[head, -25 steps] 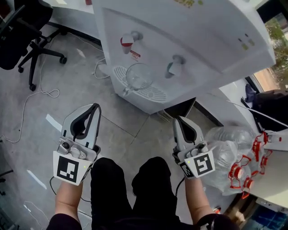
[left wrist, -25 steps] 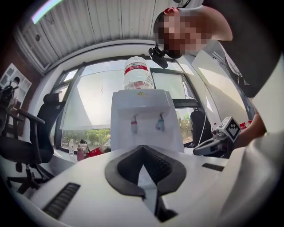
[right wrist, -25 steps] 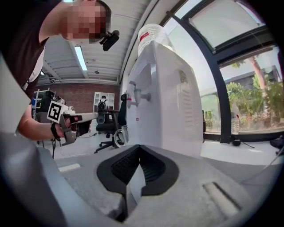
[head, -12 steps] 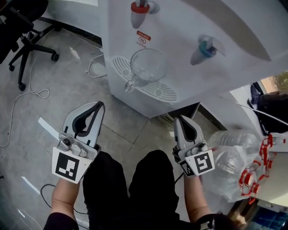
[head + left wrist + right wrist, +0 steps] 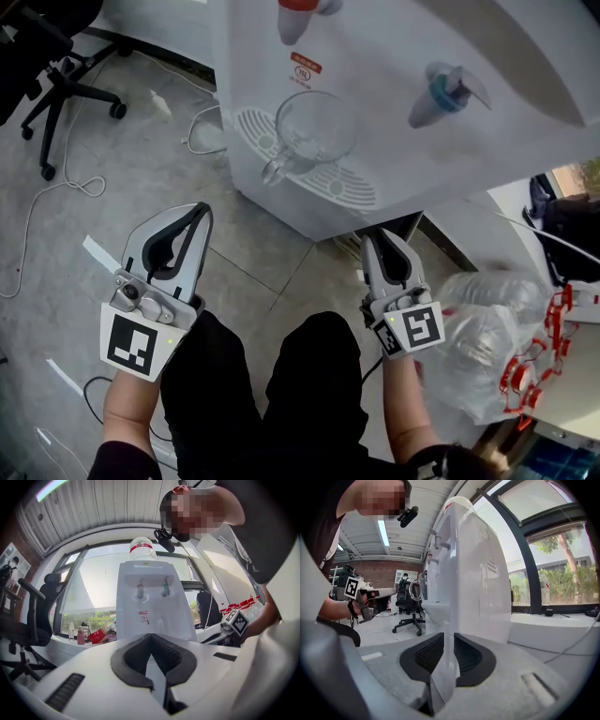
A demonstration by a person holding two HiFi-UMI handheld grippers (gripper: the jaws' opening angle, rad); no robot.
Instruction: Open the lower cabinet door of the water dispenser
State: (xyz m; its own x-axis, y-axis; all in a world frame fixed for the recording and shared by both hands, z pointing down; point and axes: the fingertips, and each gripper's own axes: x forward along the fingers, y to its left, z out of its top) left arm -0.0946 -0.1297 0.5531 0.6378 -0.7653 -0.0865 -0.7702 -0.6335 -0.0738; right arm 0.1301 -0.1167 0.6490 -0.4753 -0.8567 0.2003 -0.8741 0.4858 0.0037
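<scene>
The water dispenser [image 5: 403,131] stands directly ahead of the person, with its lower cabinet door [image 5: 161,623] on the front face below the taps [image 5: 140,591], apparently shut. The left gripper [image 5: 201,213] is held well clear, tongs pressed together on nothing. The right gripper [image 5: 383,235] sits near the dispenser's base edge; its tongs have just been opening to a narrow slit, with nothing between them.

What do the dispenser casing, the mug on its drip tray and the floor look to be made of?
Dispenser casing: smooth white moulded plastic, by its soft sheen. Mug: clear glass, probably; the drip tray grille shows through it and its rim glints. Floor: matt mottled grey with thin joint lines, likely concrete or stone tile.
</scene>
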